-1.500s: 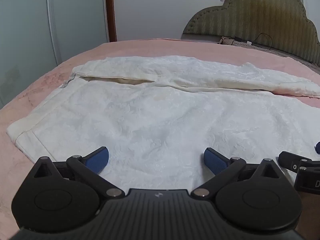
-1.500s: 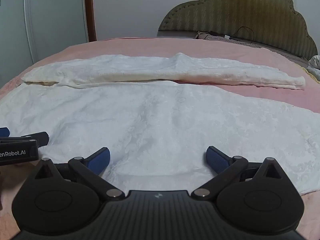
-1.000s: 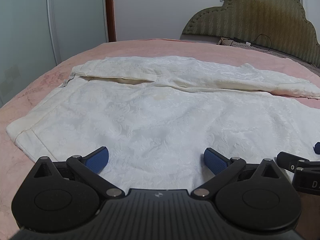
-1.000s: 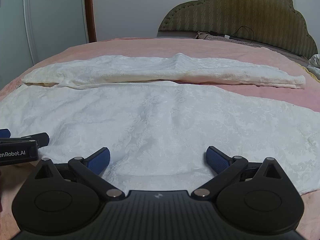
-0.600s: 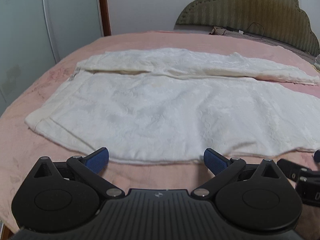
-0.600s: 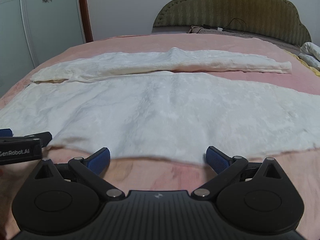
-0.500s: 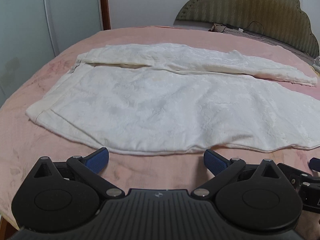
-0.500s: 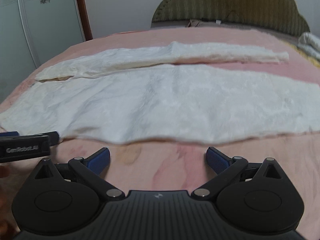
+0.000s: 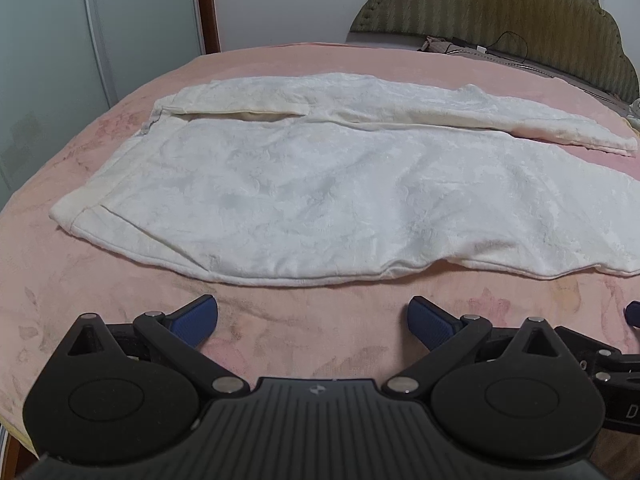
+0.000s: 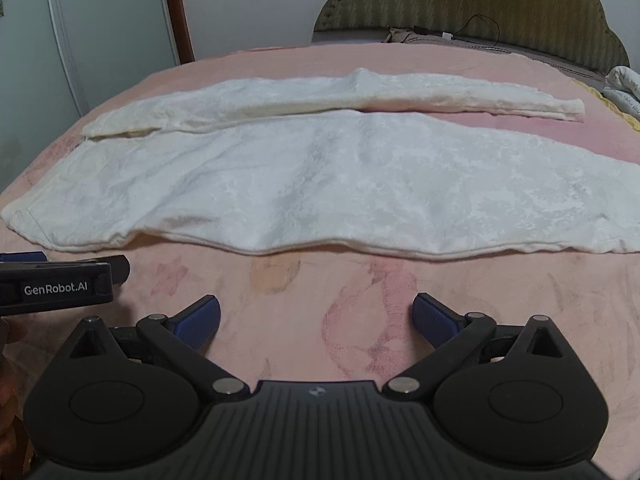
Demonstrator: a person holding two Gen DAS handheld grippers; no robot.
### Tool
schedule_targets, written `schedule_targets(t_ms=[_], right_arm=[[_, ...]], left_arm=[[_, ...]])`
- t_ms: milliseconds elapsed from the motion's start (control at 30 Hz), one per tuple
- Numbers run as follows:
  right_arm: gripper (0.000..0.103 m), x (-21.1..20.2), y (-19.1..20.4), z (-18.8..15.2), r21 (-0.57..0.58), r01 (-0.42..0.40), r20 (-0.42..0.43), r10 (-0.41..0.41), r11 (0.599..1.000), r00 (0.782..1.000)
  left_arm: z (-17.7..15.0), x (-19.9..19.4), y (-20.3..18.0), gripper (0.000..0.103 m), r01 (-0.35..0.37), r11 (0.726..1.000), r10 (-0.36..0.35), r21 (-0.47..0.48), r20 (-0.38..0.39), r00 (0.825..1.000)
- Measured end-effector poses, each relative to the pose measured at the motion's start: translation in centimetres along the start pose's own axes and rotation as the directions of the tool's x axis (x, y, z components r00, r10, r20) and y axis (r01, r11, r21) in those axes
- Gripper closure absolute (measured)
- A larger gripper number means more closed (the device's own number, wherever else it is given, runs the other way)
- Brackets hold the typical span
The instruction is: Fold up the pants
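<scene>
White pants point(image 9: 328, 204) lie flat across mid-frame on the pink bed point(image 9: 280, 340), one leg folded along the far edge. Left gripper point(image 9: 313, 322) spread wide, empty, low in frame, short of the near hem. Right gripper point(image 10: 316, 322) likewise spread, empty, over bare blanket.

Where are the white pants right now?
The white pants lie spread across the pink bedspread, just beyond both open grippers, waistband left, legs running right below the green headboard.
</scene>
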State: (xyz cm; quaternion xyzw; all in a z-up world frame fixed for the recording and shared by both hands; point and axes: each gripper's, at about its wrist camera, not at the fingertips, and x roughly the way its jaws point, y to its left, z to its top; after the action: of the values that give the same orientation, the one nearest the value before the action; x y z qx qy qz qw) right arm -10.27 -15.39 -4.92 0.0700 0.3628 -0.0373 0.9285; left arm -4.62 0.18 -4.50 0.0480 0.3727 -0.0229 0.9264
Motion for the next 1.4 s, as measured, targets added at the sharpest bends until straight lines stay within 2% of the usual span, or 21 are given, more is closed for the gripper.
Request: schedule_targets(t_ms=[167,367,600,700,767,900,967,1067,1167,1267,1333,1400], right_arm=[[0.0,0.2,0.8,-0.6,-0.046,0.042,0.003,-0.042,0.998,0.999],[0.0,0.0,0.6,-0.4,-0.051,0.045,-0.013,-0.046,0.998,0.999],[0.0,0.2,0.6,-0.4,-0.045,0.035,0.012,-0.034,0.998,0.999],[0.0,-0.5,0.5,-0.1,-0.042,-0.018,0.042,0.02,0.999,0.999],[0.0,-1.8,0.2,0.7,-0.048,-0.067,0.099,0.071,0.997,0.993],[0.0,-3.2,1.0,4.2,-0.163,-0.06,0.243,0.099,0.985,0.965],[0.0,-2.6,1.5,6.6,-0.221,-0.086,0.269,0.145,0.972,0.952],[0.0,0.3,2.3,10.9,-0.319,-0.142,0.243,0.226,0.937,0.943],[0.0,4.1,3.5,14.3,-0.431,-0.132,0.197,0.235,0.893,0.952],[0.0,8.2,4.8,16.9,-0.552,-0.108,0.168,0.236,0.827,0.957],[0.0,10.6,5.4,18.9,-0.574,-0.141,0.145,0.27,0.807,0.952],[0.0,13.3,5.5,21.1,-0.557,-0.204,0.114,0.317,0.805,0.942]], left_arm=[[-0.3,0.1,0.2,0.0,0.005,1.0,-0.005,-0.011,0.007,1.0],[-0.3,0.1,0.2,0.0,0.004,1.0,-0.004,-0.01,0.007,1.0],[-0.2,-0.5,0.3,0.001,0.015,1.0,-0.015,-0.008,0.019,1.0],[0.3,-1.6,0.7,0.001,0.025,1.0,-0.025,-0.009,0.049,0.998],[0.8,-2.3,1.1,0.0,0.03,0.999,-0.029,-0.013,0.076,0.997],[3.2,-2.6,1.9,0.0,0.021,0.999,-0.017,-0.028,0.117,0.993],[4.6,-2.2,2.3,0.0,0.0,1.0,0.004,-0.03,0.137,0.991],[6.8,-0.7,2.8,0.0,-0.077,0.997,0.08,-0.026,0.142,0.987],[8.8,1.1,3.5,0.0,-0.136,0.991,0.137,-0.022,0.134,0.981],[10.2,3.3,4.3,0.0,-0.156,0.987,0.158,-0.024,0.115,0.981],[10.9,5.0,4.7,0.0,-0.18,0.983,0.181,-0.026,0.085,0.98],[11.2,6.3,5.1,0.0,-0.203,0.979,0.204,-0.028,0.063,0.977]])
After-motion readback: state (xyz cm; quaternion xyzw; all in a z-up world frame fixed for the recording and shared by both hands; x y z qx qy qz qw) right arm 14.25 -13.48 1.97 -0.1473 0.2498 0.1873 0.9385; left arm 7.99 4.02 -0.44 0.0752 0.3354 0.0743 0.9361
